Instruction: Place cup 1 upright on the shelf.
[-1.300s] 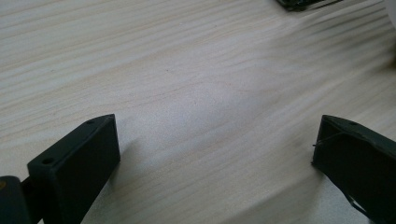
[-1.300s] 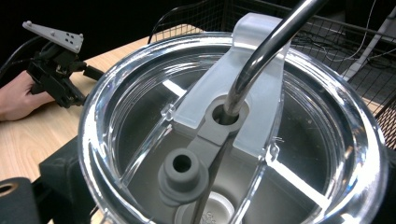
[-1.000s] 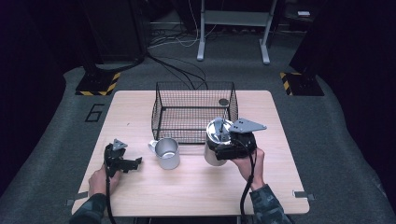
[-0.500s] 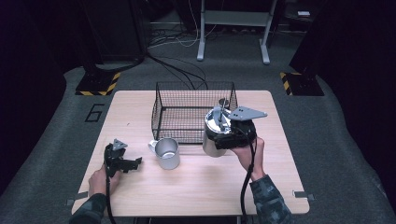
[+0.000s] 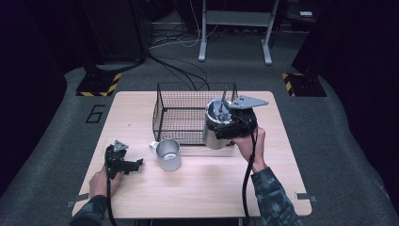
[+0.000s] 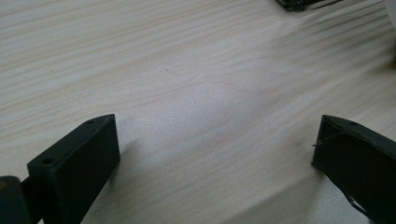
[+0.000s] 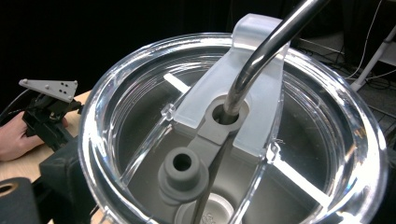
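One steel tumbler (image 5: 215,129) with clear lid (image 7: 233,126) and metal straw (image 7: 266,51) is hanging over the wire basket's (image 5: 188,113) front edge, and I am judging it rigid, slick, top-heavy, so my right gripper (image 5: 235,125) is clamping its rim while the left gripper (image 6: 215,154), spread, is resting on the table (image 5: 197,188).

Steel tumbler held at the wire basket, steel mug on the table

The tumbler (image 5: 217,128) is a tall, shiny metal cup with a clear plastic lid (image 7: 233,130) and a bent metal straw (image 7: 261,51) passing through a round hole in the lid's frosted slider; it is gripped by the right gripper (image 5: 231,126), lifted against the front right corner of the basket (image 5: 181,113) and tilted slightly. The basket is black wire mesh, open-topped, standing upright at the table's far middle. The mug (image 5: 168,154), 1 short steel cup with a handle pointing left, stands upright just in front of the basket.
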### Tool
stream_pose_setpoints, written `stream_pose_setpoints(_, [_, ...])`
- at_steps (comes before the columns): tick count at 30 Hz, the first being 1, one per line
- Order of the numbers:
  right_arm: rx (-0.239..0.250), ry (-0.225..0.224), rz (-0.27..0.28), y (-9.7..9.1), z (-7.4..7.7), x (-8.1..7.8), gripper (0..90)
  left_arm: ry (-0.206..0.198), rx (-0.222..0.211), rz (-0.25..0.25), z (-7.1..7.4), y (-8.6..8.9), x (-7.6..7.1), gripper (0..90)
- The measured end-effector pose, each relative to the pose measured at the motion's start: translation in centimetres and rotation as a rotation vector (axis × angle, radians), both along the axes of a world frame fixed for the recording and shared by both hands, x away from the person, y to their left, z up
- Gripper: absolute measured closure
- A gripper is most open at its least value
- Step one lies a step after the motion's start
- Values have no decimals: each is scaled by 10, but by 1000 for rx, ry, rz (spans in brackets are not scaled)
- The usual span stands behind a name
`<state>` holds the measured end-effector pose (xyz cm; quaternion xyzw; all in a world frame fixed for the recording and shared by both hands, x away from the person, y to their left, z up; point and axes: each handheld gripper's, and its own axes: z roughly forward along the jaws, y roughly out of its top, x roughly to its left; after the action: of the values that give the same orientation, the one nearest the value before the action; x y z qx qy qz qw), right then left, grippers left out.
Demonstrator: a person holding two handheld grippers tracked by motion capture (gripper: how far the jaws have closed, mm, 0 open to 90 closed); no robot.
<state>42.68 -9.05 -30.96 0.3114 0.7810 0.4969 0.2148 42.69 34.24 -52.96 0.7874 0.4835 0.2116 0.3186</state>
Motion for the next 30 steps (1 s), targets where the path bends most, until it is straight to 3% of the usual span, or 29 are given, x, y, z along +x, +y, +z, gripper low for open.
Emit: stream_pose_setpoints(30, [-19, -3, -43, 17, 21, 57, 34, 0, -1, -1, 0, 0, 0, 4])
